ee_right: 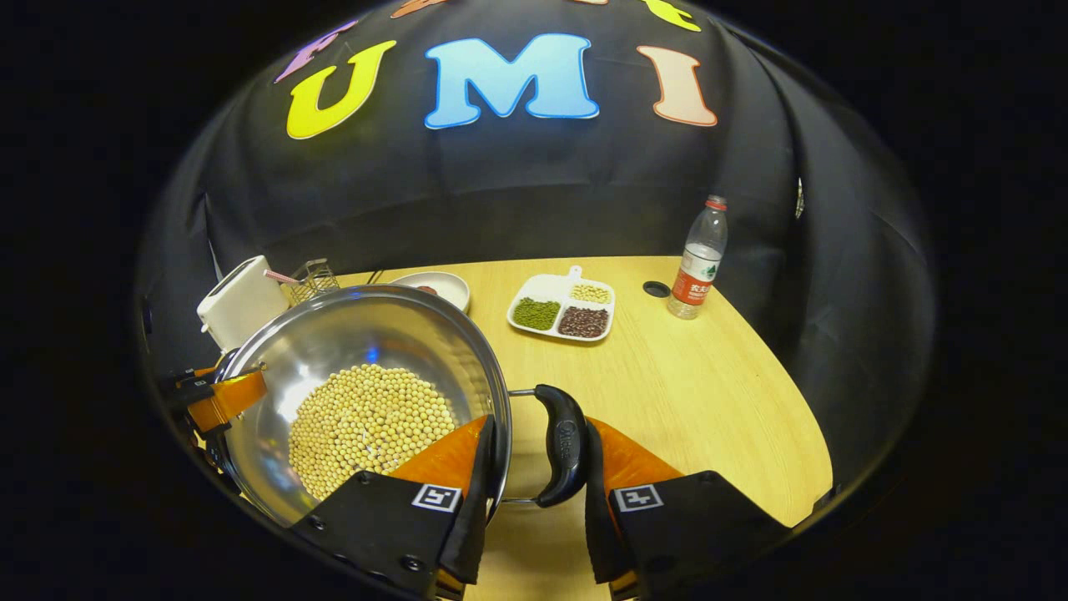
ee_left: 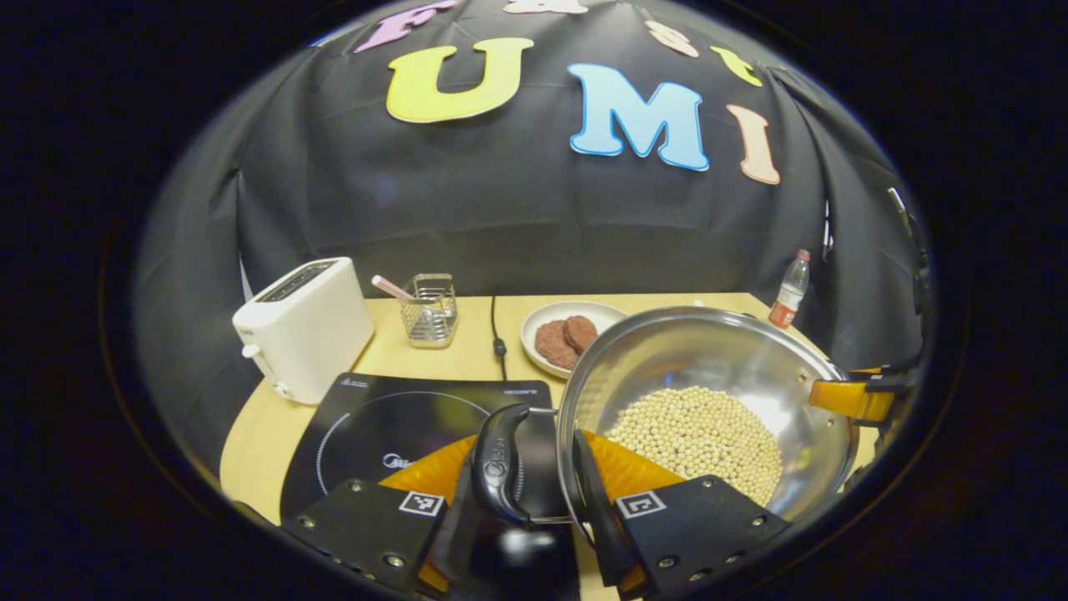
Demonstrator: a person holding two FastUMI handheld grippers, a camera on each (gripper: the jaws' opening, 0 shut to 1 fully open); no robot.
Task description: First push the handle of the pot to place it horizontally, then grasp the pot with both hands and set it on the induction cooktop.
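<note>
Steel pot (ee_left: 709, 392), round and shiny, its bottom covered with pale yellow beans (ee_left: 697, 434). 2 black loop handles project horizontally from opposite sides of the rim: one (ee_left: 498, 463) toward the induction cooktop (ee_left: 367, 426), the other (ee_right: 563, 445) over bare wood. The cooktop is a flat black slab with a ring marking, lying on the table just beside the pot.
</note>
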